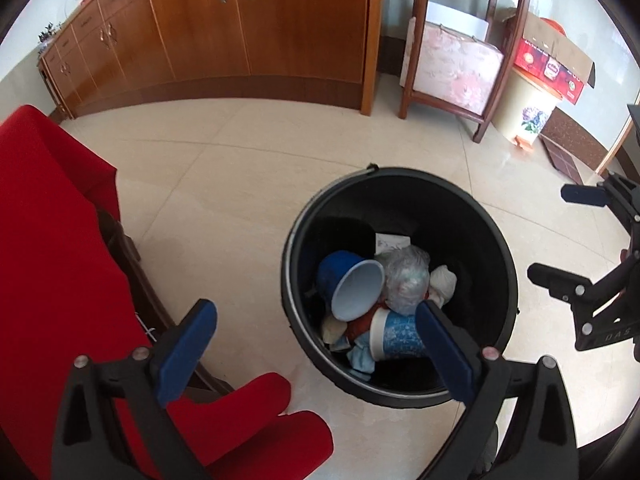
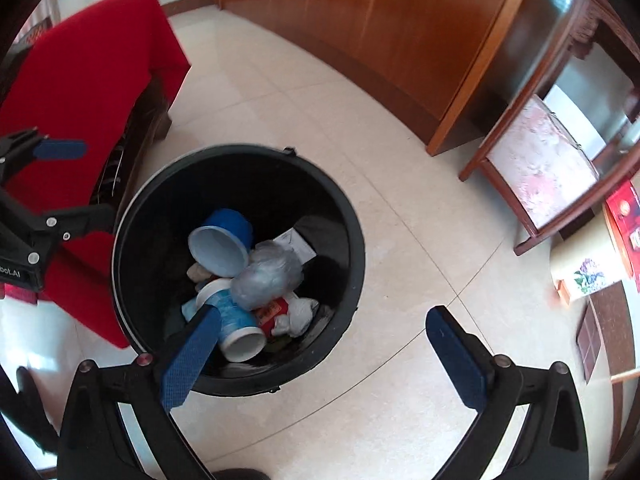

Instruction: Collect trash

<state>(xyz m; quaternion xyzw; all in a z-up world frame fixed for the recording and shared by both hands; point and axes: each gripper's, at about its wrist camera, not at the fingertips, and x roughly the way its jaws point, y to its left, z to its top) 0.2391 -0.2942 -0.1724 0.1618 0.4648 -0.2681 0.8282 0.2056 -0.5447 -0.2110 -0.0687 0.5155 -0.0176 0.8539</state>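
A round black trash bin stands on the tiled floor, holding several pieces of trash. Inside lie a blue cup on its side, a crumpled clear plastic bag, a blue-patterned paper cup, white tissue and a paper slip. My left gripper hangs open over the bin's left side, nothing between its pads. My right gripper is open over the bin's right side, also empty.
A red upholstered seat sits close to the bin's left. A wooden cabinet runs along the back. A wooden chair with a pink cushion, a red cardboard box and a cream flowered container stand at right.
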